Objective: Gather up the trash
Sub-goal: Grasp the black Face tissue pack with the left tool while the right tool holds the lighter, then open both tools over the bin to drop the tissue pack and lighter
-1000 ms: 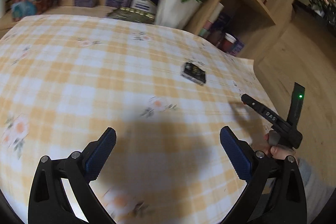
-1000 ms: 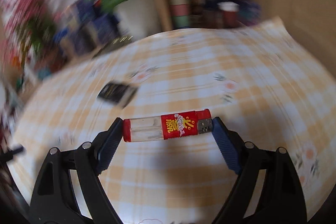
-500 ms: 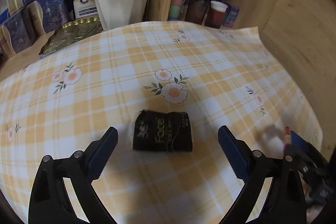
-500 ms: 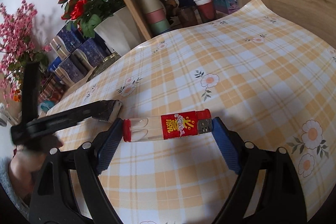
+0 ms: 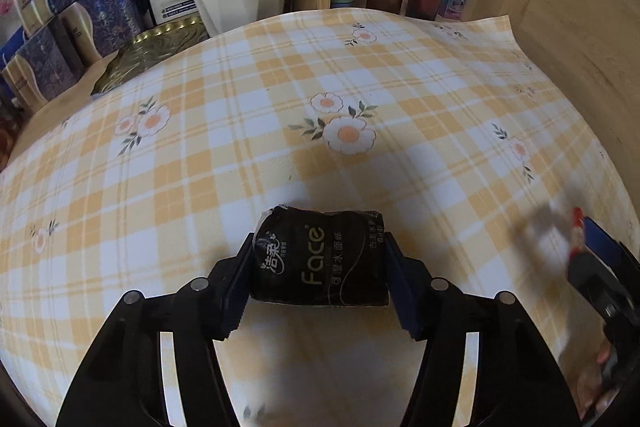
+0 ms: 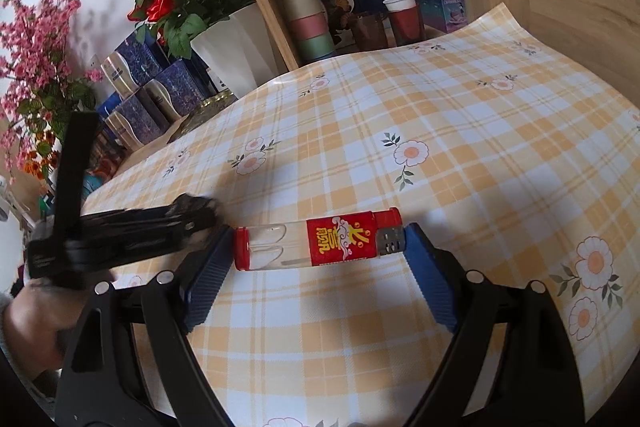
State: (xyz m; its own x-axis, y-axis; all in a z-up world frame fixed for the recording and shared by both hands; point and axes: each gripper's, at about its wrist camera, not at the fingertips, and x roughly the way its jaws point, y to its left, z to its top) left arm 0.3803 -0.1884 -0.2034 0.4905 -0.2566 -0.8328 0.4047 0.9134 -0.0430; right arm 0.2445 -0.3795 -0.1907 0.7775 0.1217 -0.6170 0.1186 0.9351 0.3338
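The black tissue pack (image 5: 320, 259) lies on the checked desk (image 5: 280, 87), between the closing jaws of the left gripper (image 5: 318, 281), whose pads are meeting its short ends; soft and light, it should squash. The right gripper (image 6: 316, 255) clamps a red lighter (image 6: 318, 239) endwise. Open cloth lies ahead, shelves beyond.

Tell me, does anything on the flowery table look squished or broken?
The black tissue pack looks crumpled, its top edge ragged, as the left gripper is closing on it. The lighter in the right gripper looks whole.
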